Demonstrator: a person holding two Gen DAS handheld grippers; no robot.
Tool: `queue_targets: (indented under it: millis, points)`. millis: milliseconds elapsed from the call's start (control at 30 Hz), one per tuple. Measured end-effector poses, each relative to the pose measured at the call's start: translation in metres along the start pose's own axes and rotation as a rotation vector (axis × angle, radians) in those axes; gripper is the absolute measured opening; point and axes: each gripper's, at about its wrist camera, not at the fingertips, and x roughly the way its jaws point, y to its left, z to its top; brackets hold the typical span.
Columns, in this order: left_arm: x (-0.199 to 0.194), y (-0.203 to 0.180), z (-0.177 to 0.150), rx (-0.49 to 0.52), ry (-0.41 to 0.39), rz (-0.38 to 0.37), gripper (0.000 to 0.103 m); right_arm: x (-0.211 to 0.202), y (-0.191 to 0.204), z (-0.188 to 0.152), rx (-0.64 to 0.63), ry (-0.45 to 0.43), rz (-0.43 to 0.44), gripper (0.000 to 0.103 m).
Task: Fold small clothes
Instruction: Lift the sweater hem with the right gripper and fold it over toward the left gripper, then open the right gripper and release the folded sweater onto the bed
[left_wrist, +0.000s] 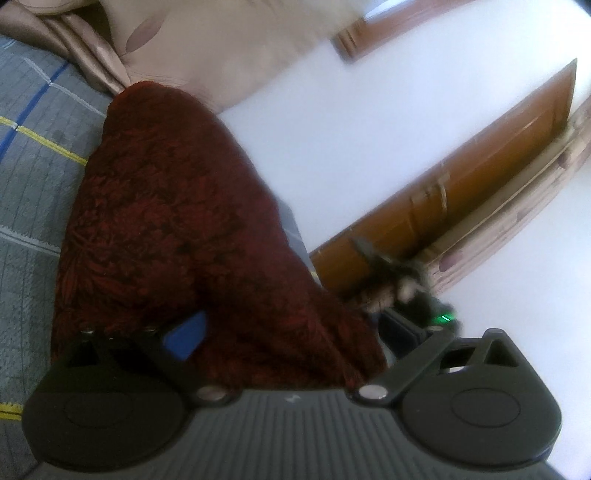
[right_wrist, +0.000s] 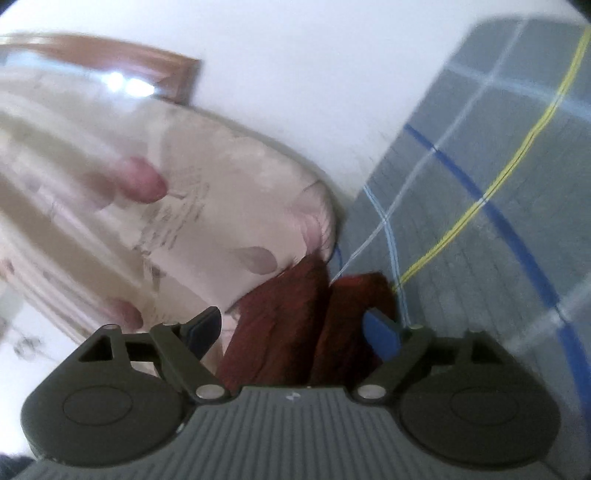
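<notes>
A dark red fuzzy garment (left_wrist: 177, 229) hangs lifted over the grey checked bedspread (left_wrist: 33, 147). My left gripper (left_wrist: 291, 332) has its jaws wide apart, and the red cloth drapes between and over them; one blue pad (left_wrist: 186, 338) shows against the cloth. In the right wrist view the same garment (right_wrist: 317, 325) bunches in two folds between the jaws of my right gripper (right_wrist: 295, 332), which stand wide apart; a blue pad (right_wrist: 382, 338) touches its right fold. The other gripper and hand (left_wrist: 406, 291) show blurred at the cloth's far corner in the left wrist view.
A beige satin pillow (right_wrist: 184, 206) with pink spots lies by the white wall (left_wrist: 351, 122). A wooden door (left_wrist: 480, 177) and frame stand beyond. The grey bedspread (right_wrist: 498, 184) has blue, yellow and white lines.
</notes>
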Motion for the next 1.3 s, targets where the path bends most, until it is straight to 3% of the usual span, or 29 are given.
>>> queue_targets:
  millis: [167, 333, 400, 433, 467, 567, 667, 800, 900, 1000, 1033, 1067, 1200, 1300]
  points:
    - [0.005, -0.006, -0.012, 0.046, 0.003, 0.023, 0.103, -0.02, 0.032, -0.036, 0.007, 0.101, 0.048, 0.085]
    - [0.0, -0.006, -0.017, 0.013, -0.025, 0.022, 0.103, -0.004, 0.061, -0.054, -0.086, 0.194, -0.045, 0.083]
    - [-0.007, -0.006, -0.015, -0.012, -0.035, 0.024, 0.103, 0.001, 0.061, -0.056, -0.095, 0.208, -0.078, 0.069]
    - [-0.011, -0.006, -0.014, -0.035, -0.042, 0.014, 0.103, 0.002, 0.061, -0.057, -0.11, 0.21, -0.088, 0.046]
    - [-0.015, -0.006, -0.013, -0.056, -0.052, 0.0, 0.103, 0.001, 0.063, -0.057, -0.136, 0.209, -0.105, 0.039]
    - [-0.021, -0.008, -0.01, -0.06, -0.078, -0.004, 0.103, -0.011, 0.063, -0.058, -0.156, 0.164, -0.097, 0.029]
    - [-0.011, -0.006, -0.012, -0.039, -0.029, 0.031, 0.103, -0.025, 0.055, -0.059, -0.145, 0.121, -0.096, 0.027]
    - [-0.002, -0.004, -0.021, 0.009, -0.027, 0.044, 0.103, -0.029, 0.022, -0.071, -0.063, 0.135, -0.103, 0.027]
    - [-0.004, -0.006, -0.024, 0.015, -0.026, 0.045, 0.103, -0.038, 0.016, -0.068, 0.011, 0.089, -0.052, 0.041]
    - [-0.002, -0.006, -0.025, 0.004, -0.027, 0.04, 0.103, -0.043, 0.025, -0.056, -0.034, 0.035, -0.1, 0.075]
    - [-0.004, -0.006, -0.025, 0.005, -0.028, 0.039, 0.103, -0.041, 0.026, -0.05, -0.04, 0.025, -0.117, 0.094]
    - [-0.004, -0.005, -0.025, 0.009, -0.028, 0.038, 0.103, -0.037, 0.026, -0.044, -0.042, 0.021, -0.132, 0.102]
    - [-0.006, -0.004, -0.027, 0.021, -0.039, 0.034, 0.103, -0.009, 0.027, -0.024, -0.072, 0.04, -0.167, 0.1]
    - [-0.008, -0.002, -0.026, 0.023, -0.038, 0.036, 0.103, 0.024, 0.029, -0.023, -0.098, 0.116, -0.214, 0.075]
